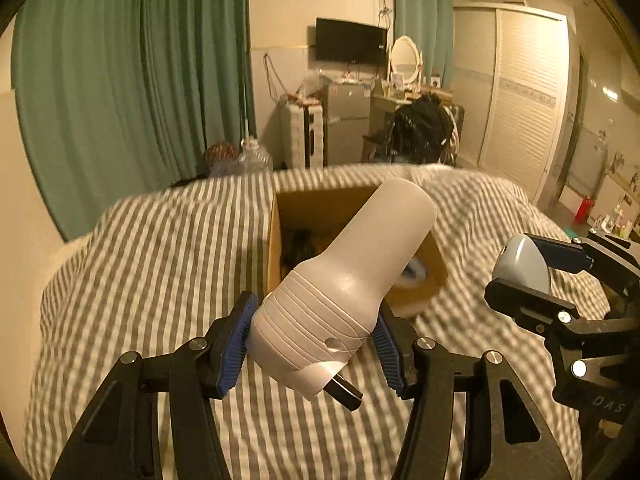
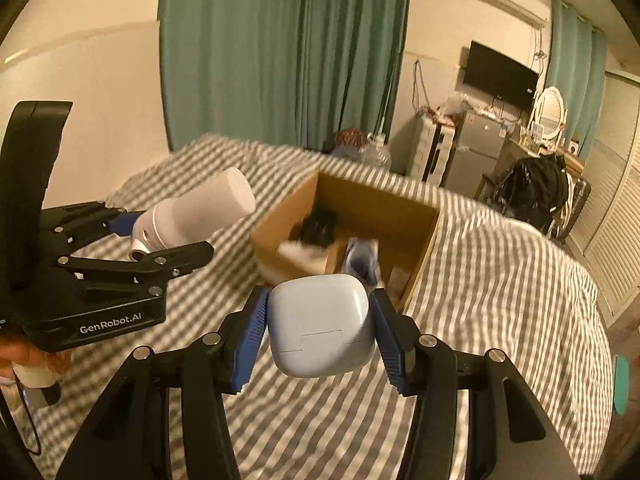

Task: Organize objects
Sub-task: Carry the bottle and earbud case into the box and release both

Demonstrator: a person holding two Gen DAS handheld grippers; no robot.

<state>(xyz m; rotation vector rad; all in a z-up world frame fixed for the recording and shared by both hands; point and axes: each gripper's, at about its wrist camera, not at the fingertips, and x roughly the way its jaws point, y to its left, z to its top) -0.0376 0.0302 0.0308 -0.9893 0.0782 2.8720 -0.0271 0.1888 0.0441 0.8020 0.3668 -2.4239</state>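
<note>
My left gripper (image 1: pixel 314 338) is shut on a white bottle-shaped device (image 1: pixel 352 276), held above the striped bed and pointing at the open cardboard box (image 1: pixel 276 236). It also shows in the right wrist view (image 2: pixel 192 216), at the left. My right gripper (image 2: pixel 320 330) is shut on a pale blue earbud case (image 2: pixel 320 324), held just in front of the box (image 2: pixel 424 248). The case also shows at the right of the left wrist view (image 1: pixel 520 264). The box holds a black item (image 2: pixel 318 226), a white item (image 2: pixel 304 256) and a blue-white item (image 2: pixel 362 262).
The bed has a grey-and-white striped cover (image 2: pixel 500 300). Green curtains (image 1: pixel 132 80) hang behind. A fridge (image 1: pixel 346 120), a TV (image 1: pixel 351 42), a chair with a black bag (image 1: pixel 420 128) and a wardrobe (image 1: pixel 520 92) stand beyond the bed.
</note>
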